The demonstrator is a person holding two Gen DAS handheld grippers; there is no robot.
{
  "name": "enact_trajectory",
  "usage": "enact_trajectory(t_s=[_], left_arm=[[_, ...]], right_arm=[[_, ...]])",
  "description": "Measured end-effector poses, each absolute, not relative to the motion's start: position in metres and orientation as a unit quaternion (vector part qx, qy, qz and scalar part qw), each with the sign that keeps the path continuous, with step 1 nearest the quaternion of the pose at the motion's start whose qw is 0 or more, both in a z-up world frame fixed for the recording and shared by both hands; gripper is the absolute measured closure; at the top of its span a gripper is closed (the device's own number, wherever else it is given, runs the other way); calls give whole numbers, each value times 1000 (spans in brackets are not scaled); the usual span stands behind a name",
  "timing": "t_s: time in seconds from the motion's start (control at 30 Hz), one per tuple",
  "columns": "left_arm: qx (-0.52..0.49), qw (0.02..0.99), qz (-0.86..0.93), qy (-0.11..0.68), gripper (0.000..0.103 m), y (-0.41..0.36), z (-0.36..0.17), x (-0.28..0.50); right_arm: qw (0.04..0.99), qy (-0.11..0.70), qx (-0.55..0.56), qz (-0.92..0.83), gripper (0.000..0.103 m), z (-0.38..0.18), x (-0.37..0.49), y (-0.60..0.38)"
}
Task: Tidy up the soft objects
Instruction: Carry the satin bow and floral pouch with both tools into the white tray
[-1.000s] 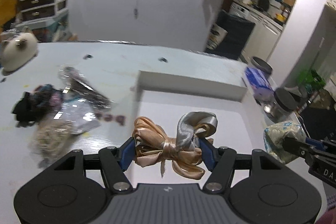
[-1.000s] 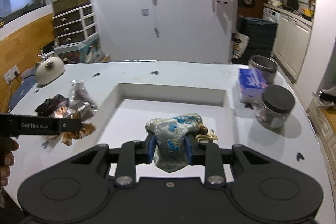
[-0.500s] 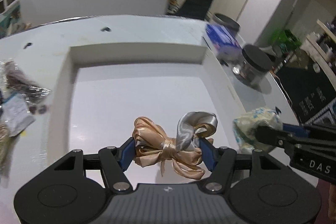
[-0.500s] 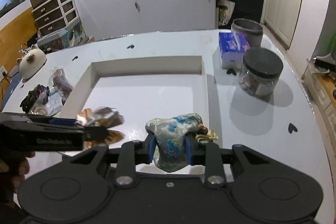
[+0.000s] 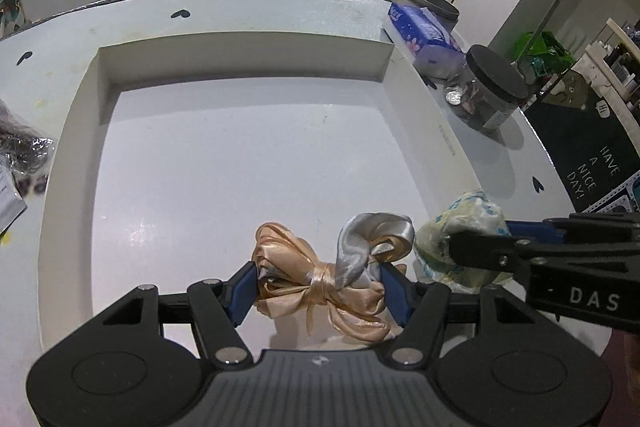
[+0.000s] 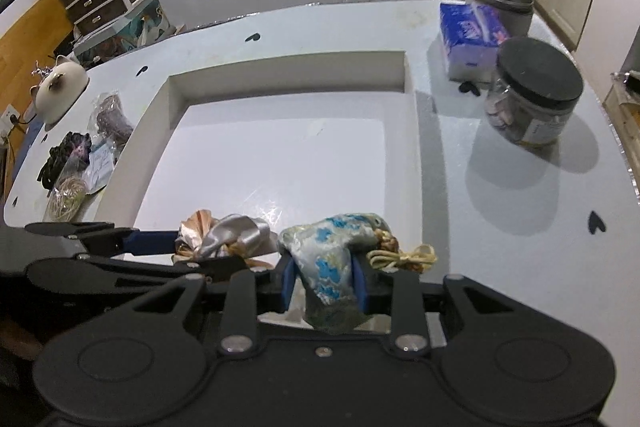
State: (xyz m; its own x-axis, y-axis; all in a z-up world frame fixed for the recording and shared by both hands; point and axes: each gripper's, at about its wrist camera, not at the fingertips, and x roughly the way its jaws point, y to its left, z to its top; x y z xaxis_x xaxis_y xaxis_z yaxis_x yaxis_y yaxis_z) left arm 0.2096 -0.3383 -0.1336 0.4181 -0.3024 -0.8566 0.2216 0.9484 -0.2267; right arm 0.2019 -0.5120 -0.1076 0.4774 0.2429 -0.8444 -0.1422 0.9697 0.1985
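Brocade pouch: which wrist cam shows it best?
Right wrist. The brocade pouch sits centred between the right gripper jaws, pattern and gold cord visible. The left wrist view shows only its pale bulge at the right edge, partly behind a finger.

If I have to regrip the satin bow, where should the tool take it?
Take the satin bow at its knotted waist, coming from above. The peach and silver loops on each side are slippery and would likely crush; the tied middle looks narrowest and firmest. Currently the left tool clamps the loops' outer ends.
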Motion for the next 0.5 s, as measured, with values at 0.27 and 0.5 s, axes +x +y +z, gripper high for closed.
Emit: enact_trajectory(t_s=[0.27,0.5], left_arm=[[-36,832,-158,531,23,-339,-146,215],[-50,841,-173,510,24,-330,-136,209]], right_arm=[[850,504,96,118,57,-118,212,-518],[871,464,93,128,49,-93,206,-519]])
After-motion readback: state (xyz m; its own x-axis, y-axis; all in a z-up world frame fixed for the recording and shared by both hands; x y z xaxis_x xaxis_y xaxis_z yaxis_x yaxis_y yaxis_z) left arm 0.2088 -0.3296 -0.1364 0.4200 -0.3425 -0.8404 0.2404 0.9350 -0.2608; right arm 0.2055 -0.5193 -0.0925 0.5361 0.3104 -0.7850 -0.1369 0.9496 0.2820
